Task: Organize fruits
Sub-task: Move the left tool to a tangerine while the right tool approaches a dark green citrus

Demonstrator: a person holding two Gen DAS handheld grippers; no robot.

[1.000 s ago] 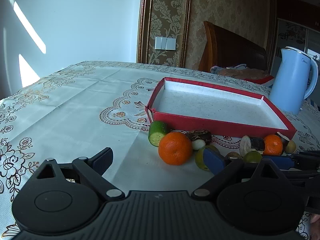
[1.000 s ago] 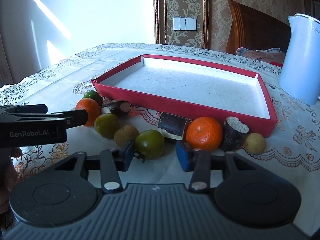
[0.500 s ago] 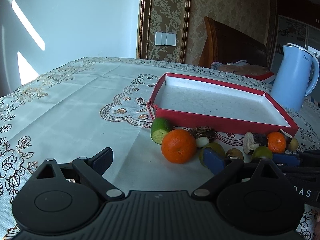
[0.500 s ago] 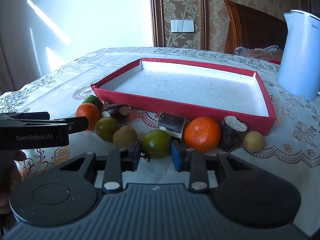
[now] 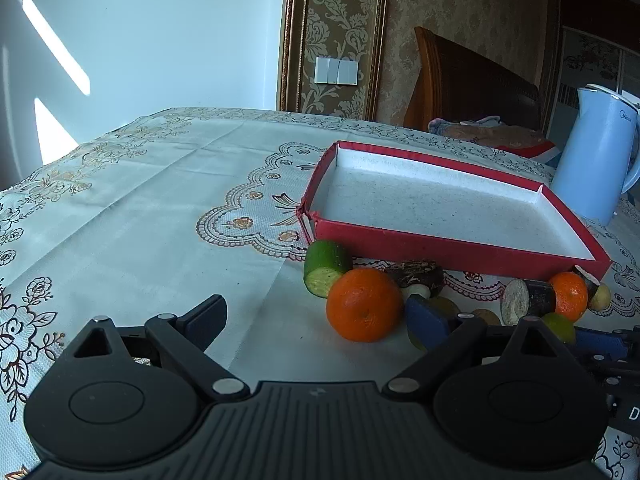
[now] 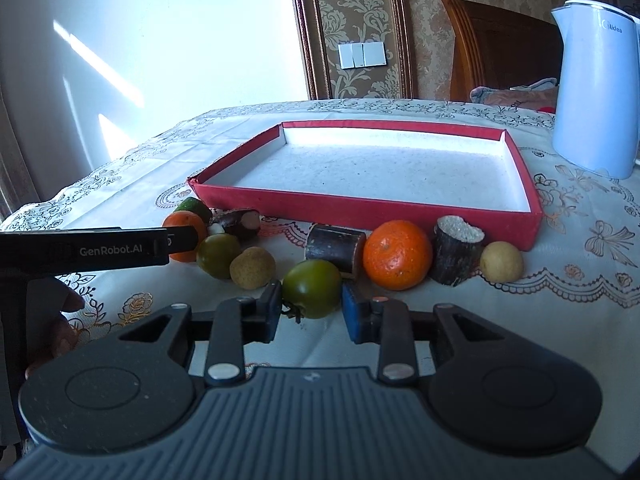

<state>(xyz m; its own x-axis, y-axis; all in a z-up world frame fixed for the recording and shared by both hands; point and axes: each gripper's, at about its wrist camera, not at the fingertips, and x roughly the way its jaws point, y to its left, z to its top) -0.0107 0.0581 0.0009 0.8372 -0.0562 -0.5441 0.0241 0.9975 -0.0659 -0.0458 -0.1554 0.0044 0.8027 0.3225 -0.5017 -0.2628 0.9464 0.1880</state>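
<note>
A row of fruit lies on the tablecloth before an empty red tray (image 6: 360, 208), also in the left wrist view (image 5: 452, 250). My right gripper (image 6: 310, 312) has its jaws closed against the sides of a green tomato (image 6: 312, 286). Beside it lie an orange (image 6: 397, 254), two sugarcane pieces (image 6: 336, 245) (image 6: 456, 250), a longan (image 6: 253, 267), a yellow fruit (image 6: 501, 261) and another green tomato (image 6: 218, 254). My left gripper (image 5: 316, 322) is open and empty, just short of an orange (image 5: 364, 304) and a cucumber piece (image 5: 325, 267).
A light blue kettle (image 6: 596, 88) stands at the tray's back right, also in the left wrist view (image 5: 592, 160). The left gripper's side (image 6: 96, 250) crosses the right wrist view at the left. A wooden chair (image 5: 472, 88) stands behind the table.
My right gripper moved forward and its jaws closed in around the green tomato. My left gripper drifted slightly and stayed open.
</note>
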